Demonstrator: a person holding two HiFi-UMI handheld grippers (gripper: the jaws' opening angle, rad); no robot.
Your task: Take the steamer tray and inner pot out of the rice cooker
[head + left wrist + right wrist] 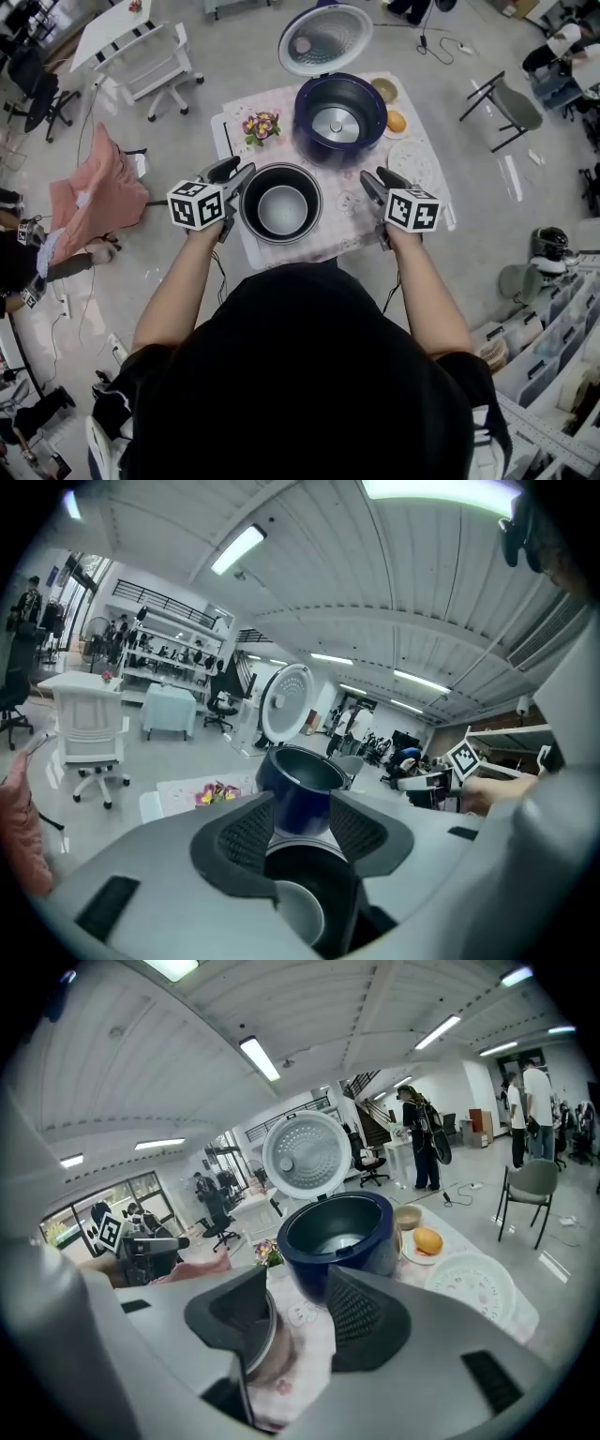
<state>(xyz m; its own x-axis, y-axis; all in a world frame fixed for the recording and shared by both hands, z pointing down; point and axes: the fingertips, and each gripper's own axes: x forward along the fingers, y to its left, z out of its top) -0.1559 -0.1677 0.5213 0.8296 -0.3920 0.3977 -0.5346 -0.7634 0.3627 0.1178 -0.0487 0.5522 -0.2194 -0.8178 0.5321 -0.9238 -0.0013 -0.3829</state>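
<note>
The dark blue rice cooker [339, 112] stands open at the back of the table, lid [325, 39] up and its well without a pot. The metal inner pot [280, 202] sits on the patterned cloth near the front edge. The white steamer tray [415, 161] lies to the cooker's right. My left gripper [234, 172] hangs open just left of the pot, above its rim, and my right gripper [378, 181] hangs open to the pot's right. Both hold nothing. In the right gripper view the pot's rim [261, 1335] shows by the left jaw, the cooker [339, 1232] ahead.
A small flower pot [262, 127] stands left of the cooker. An orange on a plate [396, 121] and a bowl [383, 89] sit to its right. A pink cloth [94, 187] hangs left of the table; a folding chair [511, 103] stands at the right.
</note>
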